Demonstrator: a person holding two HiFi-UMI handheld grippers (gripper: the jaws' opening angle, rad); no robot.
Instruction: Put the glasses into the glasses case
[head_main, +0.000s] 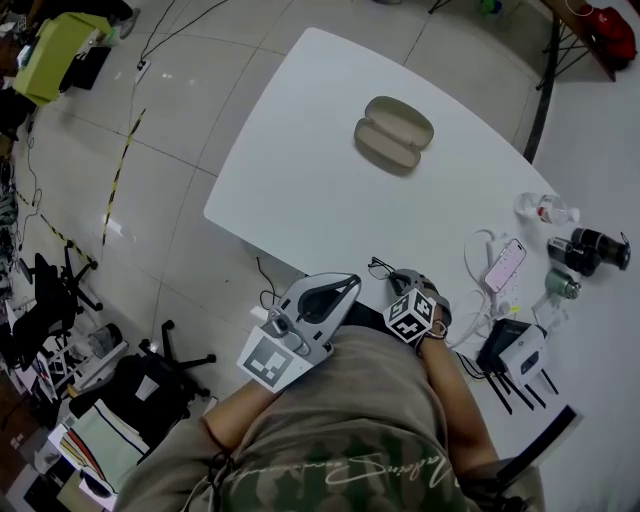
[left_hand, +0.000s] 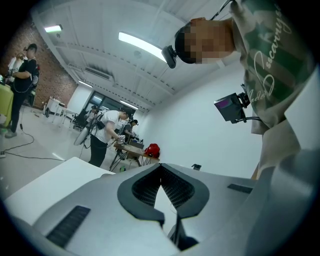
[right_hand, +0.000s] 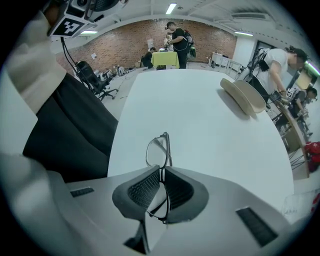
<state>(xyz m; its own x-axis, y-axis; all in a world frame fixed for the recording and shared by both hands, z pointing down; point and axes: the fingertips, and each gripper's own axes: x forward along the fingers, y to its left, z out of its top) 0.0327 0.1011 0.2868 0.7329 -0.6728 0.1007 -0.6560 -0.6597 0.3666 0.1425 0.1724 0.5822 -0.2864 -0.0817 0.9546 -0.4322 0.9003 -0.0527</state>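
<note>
A beige glasses case (head_main: 393, 133) lies open on the white table (head_main: 300, 190), toward its far side; in the right gripper view the case (right_hand: 243, 96) sits at the upper right. My right gripper (right_hand: 161, 175) is shut on thin dark-framed glasses (right_hand: 159, 150), held edge-on with one lens sticking out ahead of the jaws. In the head view the glasses (head_main: 380, 267) hang at the table's near edge in my right gripper (head_main: 392, 278). My left gripper (head_main: 345, 285) is held close to my body, pointing up into the room, its jaws closed on nothing (left_hand: 161, 172).
At the table's right end lie a pink phone (head_main: 505, 264), a white cable, a clear bottle (head_main: 545, 209), dark canisters (head_main: 585, 250) and a black-and-white charger (head_main: 515, 348). Office chairs stand on the floor at the left. People work at benches in the background.
</note>
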